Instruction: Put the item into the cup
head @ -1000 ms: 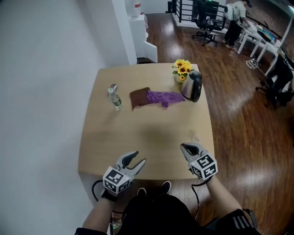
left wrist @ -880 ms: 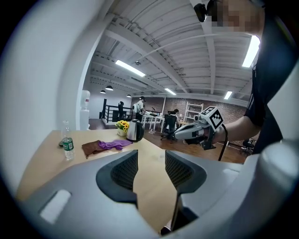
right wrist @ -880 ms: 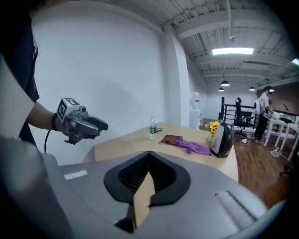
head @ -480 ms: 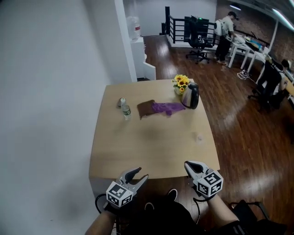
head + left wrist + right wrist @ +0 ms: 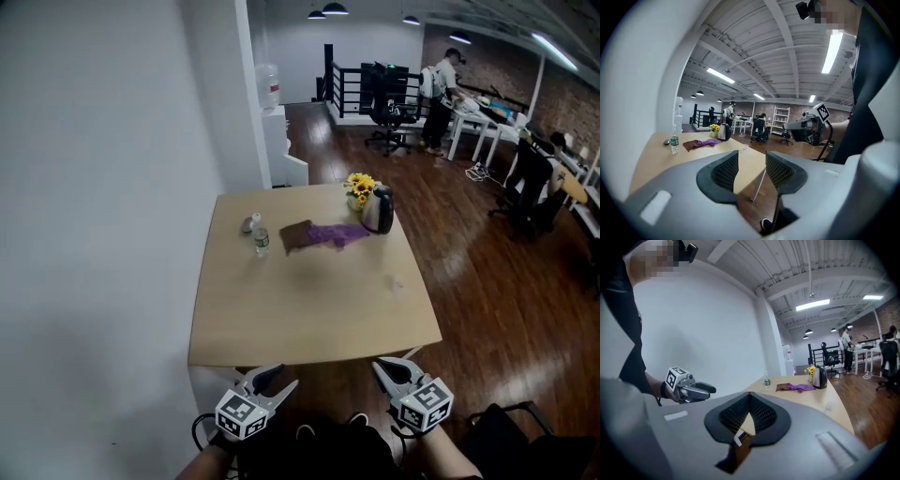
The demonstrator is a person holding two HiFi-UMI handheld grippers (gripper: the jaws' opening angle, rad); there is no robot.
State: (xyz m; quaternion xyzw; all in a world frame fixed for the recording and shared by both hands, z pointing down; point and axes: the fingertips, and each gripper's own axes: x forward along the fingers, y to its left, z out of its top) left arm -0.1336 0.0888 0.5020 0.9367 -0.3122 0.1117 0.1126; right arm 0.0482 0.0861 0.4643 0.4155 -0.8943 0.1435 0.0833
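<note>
On the tan table (image 5: 309, 309) a small clear cup (image 5: 395, 282) stands alone towards the right side. At the far left stands a water bottle (image 5: 262, 242) with a small grey object (image 5: 248, 225) beside it. Both grippers hang short of the table's near edge, far from these things. My left gripper (image 5: 280, 377) is open with nothing between its jaws; the left gripper view shows the gap (image 5: 751, 158). My right gripper (image 5: 379, 367) is shut and empty, its pads meeting (image 5: 750, 398). The cup also shows in the right gripper view (image 5: 828, 405).
A brown cloth (image 5: 294, 235) and a purple cloth (image 5: 336, 233) lie at the table's back. A dark kettle (image 5: 378, 209) and yellow flowers (image 5: 358, 186) stand at the back right. A white wall runs along the left. Office chairs, desks and people are far behind.
The head view has drawn back, so the table sits farther away. Both grippers have come from over the near edge to just short of it. Their jaws have not changed.
</note>
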